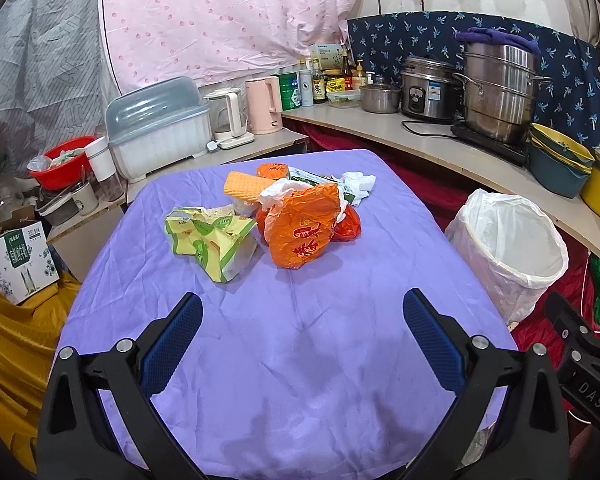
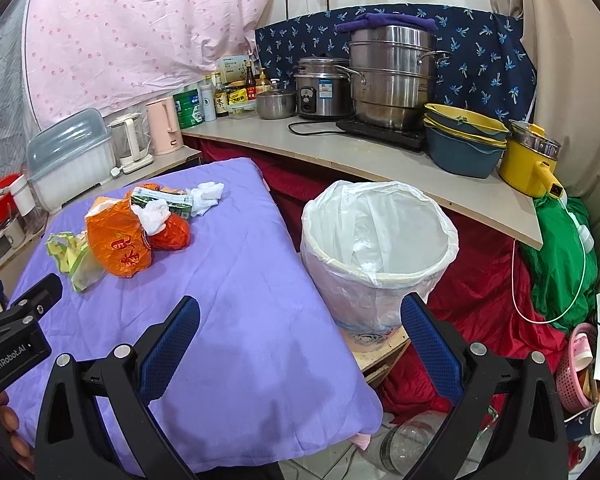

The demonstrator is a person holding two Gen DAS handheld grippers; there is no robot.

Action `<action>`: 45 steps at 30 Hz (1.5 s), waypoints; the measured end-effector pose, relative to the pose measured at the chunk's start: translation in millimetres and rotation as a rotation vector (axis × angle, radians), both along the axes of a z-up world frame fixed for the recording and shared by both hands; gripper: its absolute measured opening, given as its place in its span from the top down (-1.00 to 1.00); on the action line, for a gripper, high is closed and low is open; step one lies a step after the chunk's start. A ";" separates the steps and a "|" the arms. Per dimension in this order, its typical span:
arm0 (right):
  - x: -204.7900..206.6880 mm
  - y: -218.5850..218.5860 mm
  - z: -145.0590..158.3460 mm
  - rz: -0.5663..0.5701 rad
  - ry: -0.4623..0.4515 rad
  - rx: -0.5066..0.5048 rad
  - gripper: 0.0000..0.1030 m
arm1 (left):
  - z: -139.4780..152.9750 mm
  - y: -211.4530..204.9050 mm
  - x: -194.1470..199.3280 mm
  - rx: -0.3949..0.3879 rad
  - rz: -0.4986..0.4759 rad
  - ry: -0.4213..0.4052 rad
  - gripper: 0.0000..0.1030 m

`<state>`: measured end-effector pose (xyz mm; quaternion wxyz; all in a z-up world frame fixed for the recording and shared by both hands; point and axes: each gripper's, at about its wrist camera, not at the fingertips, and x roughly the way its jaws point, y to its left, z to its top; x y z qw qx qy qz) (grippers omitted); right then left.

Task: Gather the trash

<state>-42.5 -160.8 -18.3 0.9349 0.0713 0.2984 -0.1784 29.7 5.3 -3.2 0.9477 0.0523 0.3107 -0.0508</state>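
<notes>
A pile of trash lies on the purple-covered table [image 1: 300, 360]: an orange plastic bag [image 1: 304, 228], a yellow-green wrapper [image 1: 208, 244], an orange sponge-like wafer [image 1: 246, 186], a green carton [image 2: 168, 200] and crumpled white tissue [image 1: 358, 182]. My left gripper [image 1: 302, 312] is open and empty, above the cloth short of the pile. My right gripper [image 2: 300, 316] is open and empty, over the table's right edge beside the white-lined bin [image 2: 380, 240]. The bin also shows in the left wrist view [image 1: 508, 248].
A counter [image 2: 340, 152] behind holds steel pots [image 2: 392, 76], a rice cooker [image 2: 320, 88], bottles, stacked bowls [image 2: 464, 140] and a yellow pot [image 2: 528, 160]. A dish box [image 1: 160, 132], kettles and a red basin [image 1: 66, 160] stand left. Red and green cloth lies under the counter.
</notes>
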 end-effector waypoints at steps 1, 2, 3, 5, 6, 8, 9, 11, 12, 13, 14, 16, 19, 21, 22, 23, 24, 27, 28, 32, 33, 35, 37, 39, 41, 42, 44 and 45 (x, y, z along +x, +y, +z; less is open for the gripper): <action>1.8 -0.4 -0.4 0.001 0.002 -0.001 -0.87 | -0.3 1.7 1.0 -0.003 0.004 0.001 -0.86; 4.2 -0.5 -1.0 0.001 0.005 -0.002 -0.87 | -0.6 4.6 3.9 -0.007 0.009 0.004 -0.86; 6.7 -1.1 -1.8 0.001 0.008 -0.003 -0.87 | -0.8 7.2 5.2 -0.012 0.013 0.004 -0.86; 10.4 -1.5 -4.1 -0.002 0.012 0.000 -0.87 | -0.7 12.0 10.1 -0.016 0.027 0.004 -0.86; 13.7 -1.5 -5.3 -0.004 0.014 0.003 -0.87 | -0.8 14.2 12.4 -0.020 0.030 0.005 -0.86; 19.6 -1.6 -7.1 -0.005 0.019 0.008 -0.87 | -1.7 17.9 18.1 -0.023 0.039 0.008 -0.86; 21.5 -1.1 -7.9 -0.005 0.021 0.010 -0.87 | -2.3 19.5 21.2 -0.023 0.042 0.010 -0.86; 27.9 0.3 -8.7 -0.003 0.021 0.014 -0.87 | -3.7 22.3 26.8 -0.023 0.046 0.014 -0.86; 31.7 1.9 -8.7 0.000 0.021 0.015 -0.87 | -4.4 23.7 29.3 -0.024 0.048 0.016 -0.86; 35.0 3.2 -8.3 0.002 0.020 0.014 -0.87 | -5.5 25.7 33.2 -0.024 0.051 0.017 -0.86; 37.5 4.8 -8.6 0.005 0.018 0.014 -0.87 | -6.3 27.2 35.7 -0.023 0.054 0.018 -0.86; 46.0 8.9 -8.7 0.016 0.018 0.019 -0.87 | -8.9 30.9 41.7 -0.020 0.058 0.021 -0.86; 59.7 16.2 -9.0 0.040 0.020 0.037 -0.87 | -14.4 40.7 51.9 -0.024 0.076 0.036 -0.86; 70.4 24.1 -9.3 0.060 0.022 0.045 -0.87 | -19.6 52.6 59.7 -0.031 0.098 0.048 -0.86; 74.8 27.3 -9.4 0.068 0.023 0.047 -0.87 | -21.5 56.7 62.7 -0.033 0.106 0.053 -0.86; 80.5 31.9 -9.5 0.080 0.023 0.050 -0.87 | -24.1 64.7 67.5 -0.037 0.122 0.059 -0.86; 84.5 35.8 -9.4 0.087 0.023 0.051 -0.87 | -25.8 70.5 71.1 -0.040 0.133 0.063 -0.86; 103.2 51.1 -8.9 0.119 0.018 0.055 -0.87 | -31.1 88.7 81.8 -0.048 0.164 0.075 -0.86; 108.0 55.1 -8.6 0.125 0.017 0.057 -0.87 | -32.3 92.9 84.0 -0.048 0.171 0.076 -0.86; 132.0 73.2 -6.6 0.159 0.016 0.081 -0.87 | -39.0 113.1 96.8 -0.052 0.200 0.085 -0.86; 139.1 78.9 -5.4 0.168 0.013 0.090 -0.87 | -41.0 117.2 100.0 -0.053 0.205 0.089 -0.86; 149.0 87.6 -3.2 0.181 0.007 0.105 -0.87 | -44.7 124.1 105.9 -0.059 0.209 0.097 -0.86; 162.0 98.2 0.6 0.197 -0.003 0.119 -0.87 | -49.5 130.2 111.8 -0.066 0.207 0.109 -0.86; 173.1 107.9 4.0 0.210 -0.010 0.120 -0.87 | -53.9 134.9 117.7 -0.076 0.201 0.124 -0.86; 184.0 116.6 6.0 0.214 -0.016 0.117 -0.87 | -57.1 138.0 123.0 -0.091 0.197 0.138 -0.86; 190.1 120.2 5.5 0.214 -0.016 0.115 -0.87 | -58.2 139.9 125.3 -0.105 0.192 0.144 -0.86; 200.7 124.9 1.4 0.213 -0.004 0.117 -0.87 | -59.5 142.0 128.9 -0.127 0.185 0.151 -0.86; 205.3 125.6 -1.3 0.213 0.007 0.122 -0.86 | -59.7 143.3 130.3 -0.133 0.184 0.152 -0.86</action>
